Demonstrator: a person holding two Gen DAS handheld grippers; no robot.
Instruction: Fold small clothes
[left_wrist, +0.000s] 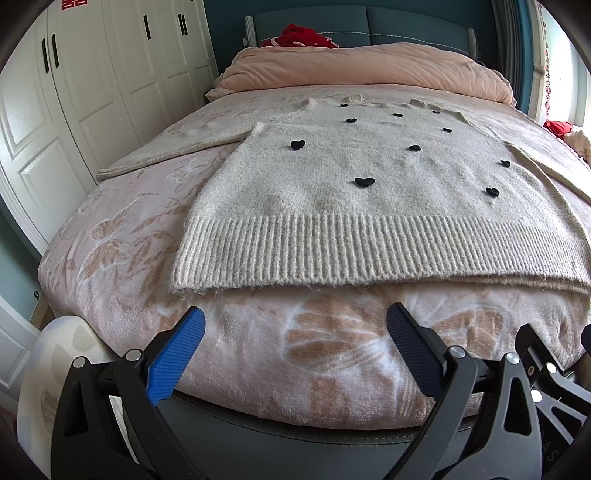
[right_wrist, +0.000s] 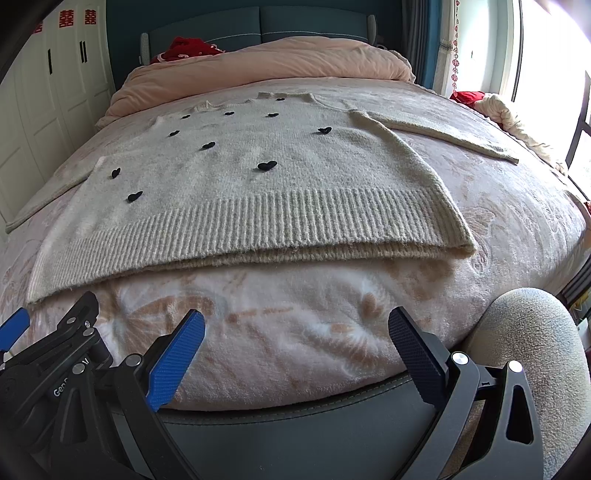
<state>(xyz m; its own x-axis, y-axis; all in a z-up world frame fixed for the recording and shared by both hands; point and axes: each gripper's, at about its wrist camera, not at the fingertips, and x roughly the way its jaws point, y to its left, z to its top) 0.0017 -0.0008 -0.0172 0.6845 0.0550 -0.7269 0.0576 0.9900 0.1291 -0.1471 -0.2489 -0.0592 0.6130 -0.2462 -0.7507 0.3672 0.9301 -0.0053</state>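
Sweater: a fuzzy cream sweater (left_wrist: 354, 192) lies flat on the bed, front side up, with its ribbed bottom edge at the foot end of the bed.
Hearts: small black hearts (left_wrist: 364, 181) dot the front of the sweater.
Sleeves: one sleeve (left_wrist: 173, 151) stretches out flat from the sweater toward the closet side; the other sleeve (right_wrist: 439, 134) stretches out toward the window side.
Blanket: a soft pink blanket with big flowers (left_wrist: 147, 236) is under the sweater and hangs over the foot of the bed.
Left claw: the left claw (left_wrist: 295, 332) is wide apart and holds nothing; it hangs over the foot of the bed, near the sweater's bottom edge but not touching it.
Right claw: the right claw (right_wrist: 296, 334) is also wide apart with nothing in it, just past the sweater's bottom edge.
Quilt: a puffy peach quilt (left_wrist: 362, 68) is bunched up past the sweater's neck.
Closet: white closet doors (left_wrist: 92, 85) stand beside the bed.
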